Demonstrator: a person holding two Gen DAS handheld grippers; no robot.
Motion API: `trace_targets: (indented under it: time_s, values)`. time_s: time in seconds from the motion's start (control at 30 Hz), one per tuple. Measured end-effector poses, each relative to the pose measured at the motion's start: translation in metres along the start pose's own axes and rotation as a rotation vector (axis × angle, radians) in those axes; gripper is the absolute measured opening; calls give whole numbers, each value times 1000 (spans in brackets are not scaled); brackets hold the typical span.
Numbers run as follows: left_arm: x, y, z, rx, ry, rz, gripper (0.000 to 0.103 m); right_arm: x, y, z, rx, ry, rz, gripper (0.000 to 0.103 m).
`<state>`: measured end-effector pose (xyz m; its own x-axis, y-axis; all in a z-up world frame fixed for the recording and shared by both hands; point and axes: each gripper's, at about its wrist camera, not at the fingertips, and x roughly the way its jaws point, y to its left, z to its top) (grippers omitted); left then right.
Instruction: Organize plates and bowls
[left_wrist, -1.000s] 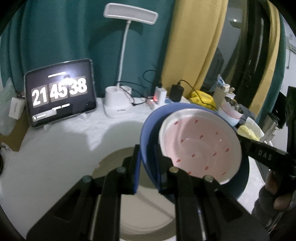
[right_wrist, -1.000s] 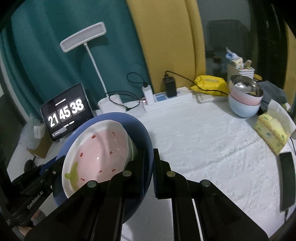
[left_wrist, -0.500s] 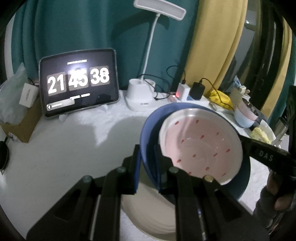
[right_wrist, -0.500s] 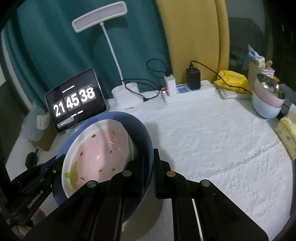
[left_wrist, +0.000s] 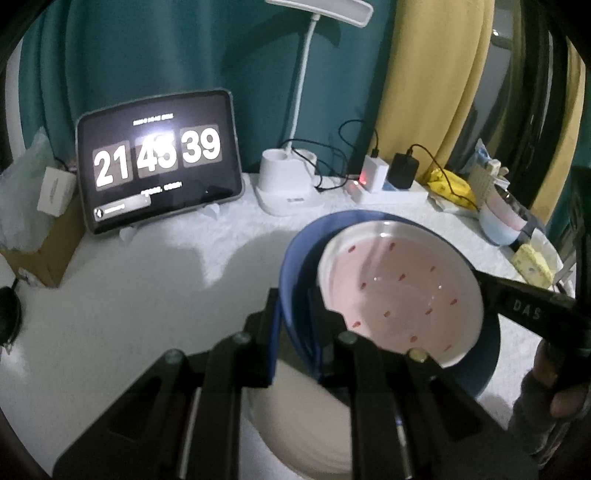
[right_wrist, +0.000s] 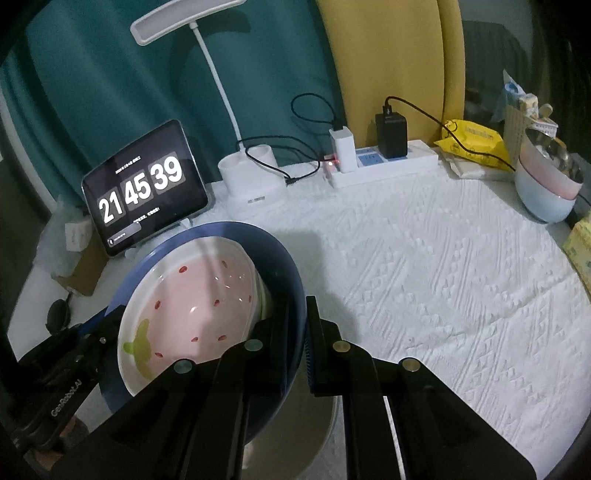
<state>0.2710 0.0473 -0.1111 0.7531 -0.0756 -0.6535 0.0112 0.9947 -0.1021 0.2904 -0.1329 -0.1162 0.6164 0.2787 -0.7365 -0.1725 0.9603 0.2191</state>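
A blue plate with a pink strawberry-print dish nested in it is held tilted above the table. My left gripper is shut on the blue plate's left rim. My right gripper is shut on its opposite rim; the pink dish shows there too. A cream plate lies on the table below, also seen under the right gripper. Stacked pale blue and pink bowls with a metal bowl on top stand at the far right.
A tablet clock, a white lamp base and a power strip with chargers line the back edge. A yellow packet and a yellow sponge lie at the right. The white textured cloth covers the table.
Both grippers have risen with the blue plate and pink dish, lifting them higher above the cream plate. The clock went from 38 to 39.
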Motion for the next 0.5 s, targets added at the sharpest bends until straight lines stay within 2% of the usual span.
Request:
trace_targets:
  time_s: [0.5]
  values:
    - [-1, -14, 0, 24, -18, 51, 19, 4, -13, -3, 5, 16, -16, 11]
